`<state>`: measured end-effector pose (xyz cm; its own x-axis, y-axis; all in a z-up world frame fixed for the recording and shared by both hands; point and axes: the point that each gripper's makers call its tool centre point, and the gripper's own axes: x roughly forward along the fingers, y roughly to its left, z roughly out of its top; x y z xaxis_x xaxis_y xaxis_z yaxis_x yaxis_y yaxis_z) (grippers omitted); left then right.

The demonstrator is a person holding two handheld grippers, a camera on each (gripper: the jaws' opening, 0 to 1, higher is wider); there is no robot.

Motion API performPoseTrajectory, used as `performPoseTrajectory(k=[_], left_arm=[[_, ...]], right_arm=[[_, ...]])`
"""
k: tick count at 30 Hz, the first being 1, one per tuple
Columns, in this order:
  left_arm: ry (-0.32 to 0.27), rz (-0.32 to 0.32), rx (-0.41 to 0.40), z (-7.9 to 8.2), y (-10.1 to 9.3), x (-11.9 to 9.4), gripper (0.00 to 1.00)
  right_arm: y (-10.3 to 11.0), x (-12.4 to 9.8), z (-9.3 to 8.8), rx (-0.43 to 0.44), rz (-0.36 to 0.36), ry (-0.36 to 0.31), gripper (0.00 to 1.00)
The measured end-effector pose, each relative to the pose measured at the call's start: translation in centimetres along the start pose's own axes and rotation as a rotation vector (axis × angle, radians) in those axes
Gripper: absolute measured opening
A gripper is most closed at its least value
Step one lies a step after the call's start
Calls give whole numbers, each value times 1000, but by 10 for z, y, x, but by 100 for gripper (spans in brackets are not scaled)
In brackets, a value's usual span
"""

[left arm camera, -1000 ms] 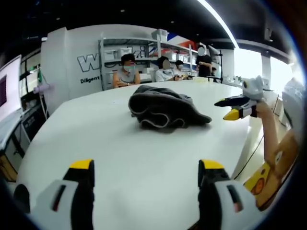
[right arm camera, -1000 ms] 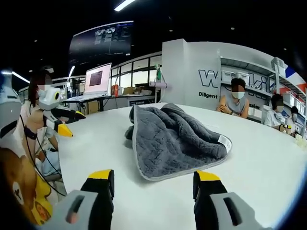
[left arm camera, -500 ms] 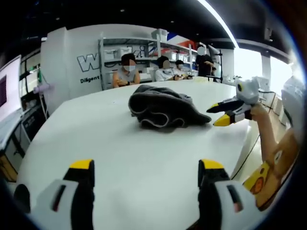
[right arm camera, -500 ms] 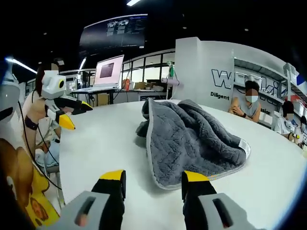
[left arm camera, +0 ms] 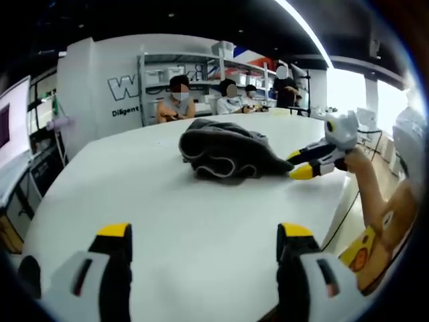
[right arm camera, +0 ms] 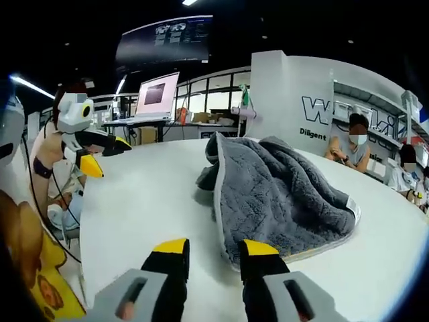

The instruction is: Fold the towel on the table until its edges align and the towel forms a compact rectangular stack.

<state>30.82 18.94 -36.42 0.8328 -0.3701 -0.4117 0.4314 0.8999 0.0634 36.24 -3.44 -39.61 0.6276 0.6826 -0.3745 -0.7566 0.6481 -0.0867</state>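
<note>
One tool (right arm camera: 211,249) nearer towel (right arm camera: 281,198) (jaws narrower).

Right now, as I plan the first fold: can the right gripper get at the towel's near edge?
Probably yes. The right gripper is open, its jaws right at the pale-trimmed near edge of the grey towel, with only bare white table around it. The left gripper hangs well off to the side.

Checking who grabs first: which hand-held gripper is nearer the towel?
Right. The right hand-held gripper is at the towel edge; the left hand-held gripper sits back across bare table.
</note>
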Motion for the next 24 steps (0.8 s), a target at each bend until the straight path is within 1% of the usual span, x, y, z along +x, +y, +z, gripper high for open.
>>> performPoseTrajectory(k=[8,11,19,24], left_arm=[[-4,3,-4,-1,0,-2,94],[-5,1,-3,-1,-1,-1,94],[-7,1,-8,-1,0,-1,93],[-6,-2,-7,-1,-1,0,93]], right_arm=[[2,3,-1,-11,3,1,20],[1,4,-2,-23,-6,12,17],[-3,3,-2,-2,-22,6,6],[-7,0,-2,13,-34,1,4]])
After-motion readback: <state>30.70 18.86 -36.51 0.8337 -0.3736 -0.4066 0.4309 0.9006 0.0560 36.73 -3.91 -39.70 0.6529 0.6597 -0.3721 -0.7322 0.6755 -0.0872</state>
